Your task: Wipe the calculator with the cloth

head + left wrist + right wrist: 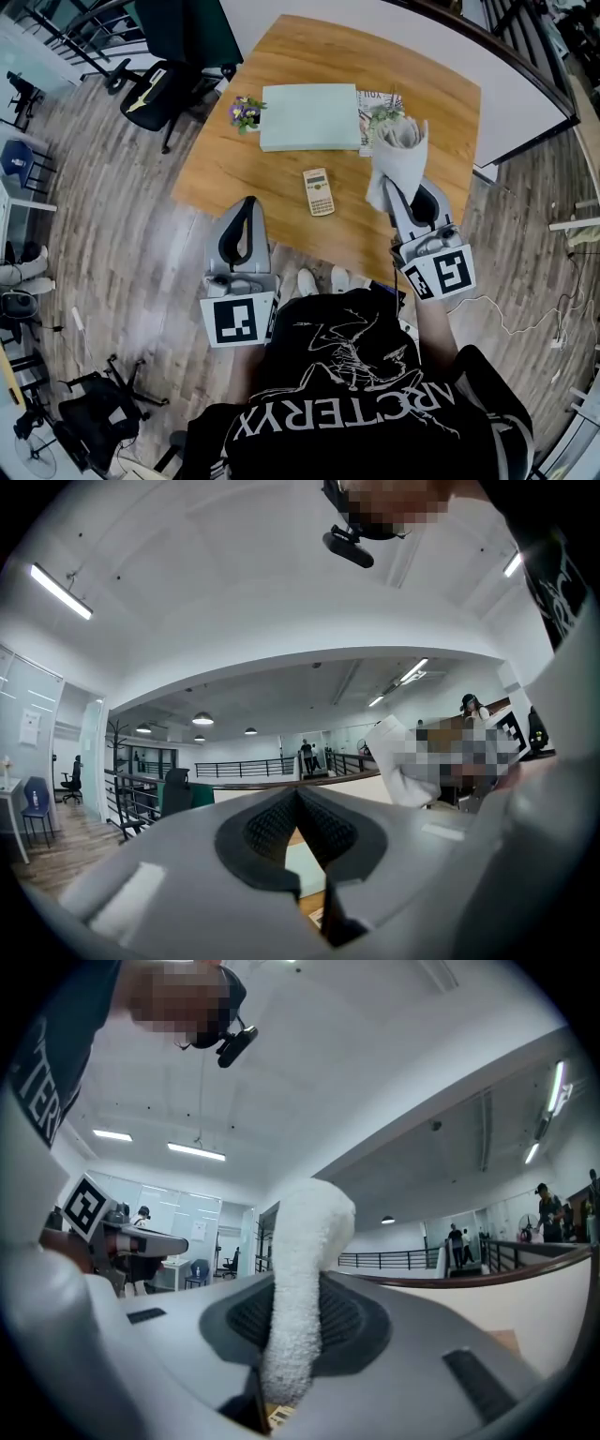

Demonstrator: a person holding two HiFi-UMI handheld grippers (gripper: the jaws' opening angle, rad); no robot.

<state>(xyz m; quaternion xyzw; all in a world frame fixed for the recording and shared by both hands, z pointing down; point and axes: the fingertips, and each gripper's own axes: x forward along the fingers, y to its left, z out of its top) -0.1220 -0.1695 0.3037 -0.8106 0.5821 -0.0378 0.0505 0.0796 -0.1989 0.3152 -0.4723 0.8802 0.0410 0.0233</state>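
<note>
A small beige calculator (319, 191) lies flat near the middle of the wooden table (441, 103). My right gripper (395, 190) is held up over the table's right front part, to the right of the calculator, and is shut on a white cloth (397, 150). The cloth stands bunched above the jaws; in the right gripper view the cloth (302, 1269) runs as a thick roll between the pads. My left gripper (248, 202) hovers at the table's front edge, left of the calculator, shut with nothing in it; its tips meet in the left gripper view (298, 797).
A pale green flat box (309, 116) lies at the back of the table with a small pot of purple flowers (246, 112) to its left and a magazine with a plant (382, 111) to its right. Black office chairs (167, 90) stand beyond the table's left corner.
</note>
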